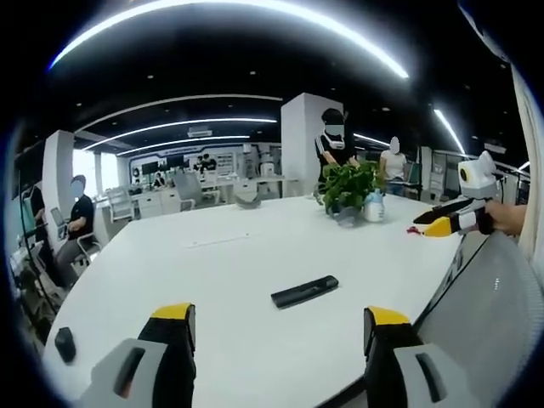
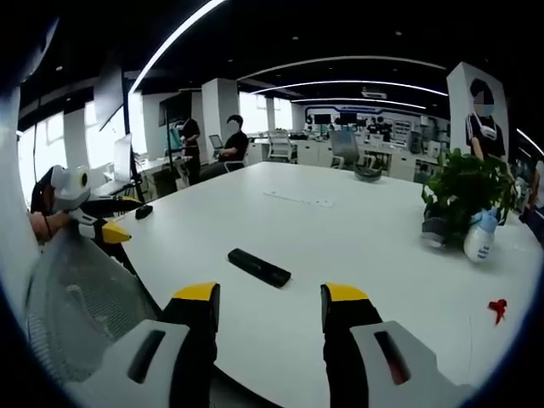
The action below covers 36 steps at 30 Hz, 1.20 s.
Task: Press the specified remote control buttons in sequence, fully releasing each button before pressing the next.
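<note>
A black remote control [image 1: 304, 291] lies flat on the white table [image 1: 221, 263], a little beyond my left gripper [image 1: 280, 327], which stands open with nothing between its yellow-tipped jaws. In the right gripper view the same remote control [image 2: 259, 267] lies just ahead of my right gripper [image 2: 270, 308], also open and holding nothing. The right gripper [image 1: 450, 223] comes into the left gripper view at the far right, above the table edge. The left gripper [image 2: 102, 223] shows at the left of the right gripper view, held in a hand.
A potted plant [image 1: 347, 189] and a small spray bottle [image 1: 374, 206] stand at the table's far side, with a small red object [image 2: 497, 308] nearby. A black puck [image 1: 65, 343] lies at the left edge. A mesh chair back [image 2: 81, 314] sits close. People stand and sit around.
</note>
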{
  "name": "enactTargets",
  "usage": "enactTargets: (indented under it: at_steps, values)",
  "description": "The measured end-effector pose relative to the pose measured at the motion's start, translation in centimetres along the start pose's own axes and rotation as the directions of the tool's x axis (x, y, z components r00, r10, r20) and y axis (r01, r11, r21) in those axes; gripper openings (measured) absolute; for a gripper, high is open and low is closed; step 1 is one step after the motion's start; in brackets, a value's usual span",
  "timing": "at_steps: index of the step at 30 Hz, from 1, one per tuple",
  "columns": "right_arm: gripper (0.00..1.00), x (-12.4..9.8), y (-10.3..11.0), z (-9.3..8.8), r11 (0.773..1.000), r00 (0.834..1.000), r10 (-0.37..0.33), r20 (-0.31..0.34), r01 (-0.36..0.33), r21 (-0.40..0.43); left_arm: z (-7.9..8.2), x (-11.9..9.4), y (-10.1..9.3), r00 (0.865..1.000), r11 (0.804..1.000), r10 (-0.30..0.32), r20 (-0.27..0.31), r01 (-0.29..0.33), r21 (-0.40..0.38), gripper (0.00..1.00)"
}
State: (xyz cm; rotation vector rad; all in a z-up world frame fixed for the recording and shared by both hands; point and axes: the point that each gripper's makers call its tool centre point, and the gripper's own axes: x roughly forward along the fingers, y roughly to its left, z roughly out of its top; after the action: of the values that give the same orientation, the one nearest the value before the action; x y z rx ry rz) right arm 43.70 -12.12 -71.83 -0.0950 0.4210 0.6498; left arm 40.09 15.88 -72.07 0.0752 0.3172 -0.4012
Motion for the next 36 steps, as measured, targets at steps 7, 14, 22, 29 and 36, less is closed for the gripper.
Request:
enactTargets:
  at_steps: [7, 14, 22, 29, 36]
  values:
    - [0.49, 0.0, 0.0, 0.0, 1.0, 1.0, -0.002, 0.0, 0.002, -0.006, -0.2, 0.1, 0.2, 1.0, 0.998, 0.021, -0.001, -0.021, -0.057, 0.92]
    - [0.48, 0.0, -0.1, 0.0, 1.0, 1.0, -0.008, 0.001, 0.008, -0.011, -2.2, 0.7, 0.0, 0.989, 0.996, -0.073, -0.129, 0.065, -0.062, 0.96]
    - [0.47, 0.1, 0.3, 0.4, 1.0, 1.0, -0.008, 0.002, 0.008, -0.017, -3.7, 1.9, -1.3, 0.943, 0.978, -0.198, -0.267, 0.209, 0.013, 0.95]
    - [0.46, -0.5, -0.6, 0.9, 0.998, 0.998, -0.025, 0.055, 0.022, 0.055, -4.9, 3.1, -1.6, 0.881, 0.946, -0.268, -0.391, 0.317, 0.066, 0.96]
    - [0.47, -0.4, -0.5, 1.1, 0.999, 0.998, -0.03, 0.053, 0.028, 0.039, -4.7, 4.6, -1.3, 0.834, 0.911, -0.291, -0.47, 0.391, 0.131, 0.96]
